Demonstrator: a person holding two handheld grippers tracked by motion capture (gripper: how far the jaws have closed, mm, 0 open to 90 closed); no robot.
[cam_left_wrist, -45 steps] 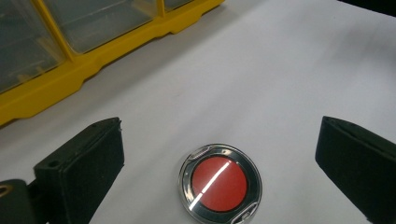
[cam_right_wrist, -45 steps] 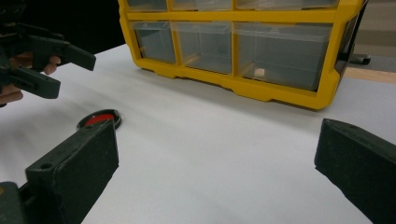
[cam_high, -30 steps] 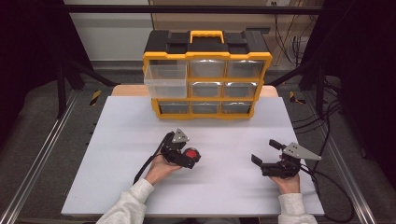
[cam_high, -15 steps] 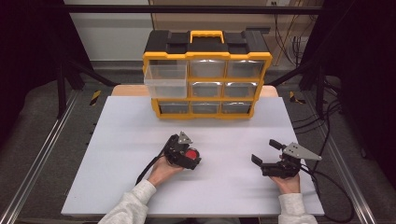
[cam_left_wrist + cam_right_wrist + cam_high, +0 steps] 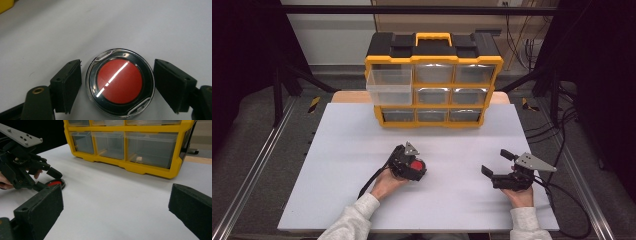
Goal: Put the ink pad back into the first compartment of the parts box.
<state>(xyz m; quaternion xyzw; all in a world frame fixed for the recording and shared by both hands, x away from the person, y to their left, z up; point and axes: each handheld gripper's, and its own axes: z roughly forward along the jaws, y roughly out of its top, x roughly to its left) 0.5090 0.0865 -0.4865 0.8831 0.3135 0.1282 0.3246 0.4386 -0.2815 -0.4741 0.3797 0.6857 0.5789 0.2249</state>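
Item: left gripper [image 5: 412, 169] — it has moved right and toward the person since a second ago, and now sits low over a round red-centred disc [image 5: 120, 82] with a black ring and clear rim. In the left gripper view the jaws stand apart on either side of the disc, a thin gap showing at each side; not closed on it. The disc lies flat on the white table [image 5: 337, 150], near the middle and toward the person's edge.

Item: right gripper [image 5: 499, 165] — unchanged in place from the earlier frames, resting at the right of the table, jaws spread wide and holding nothing.

Item: yellow and black drawer organiser [image 5: 433, 80] — stands at the far edge of the table, nine clear drawers in three rows, yellow carry handle on top. The top-left drawer [image 5: 389, 87] is pulled out well beyond the frame; its contents cannot be told. In the right gripper view, one bottom-row drawer [image 5: 150, 148] holds a small pale block [image 5: 139, 158]; the neighbouring drawers are too hazy to judge.
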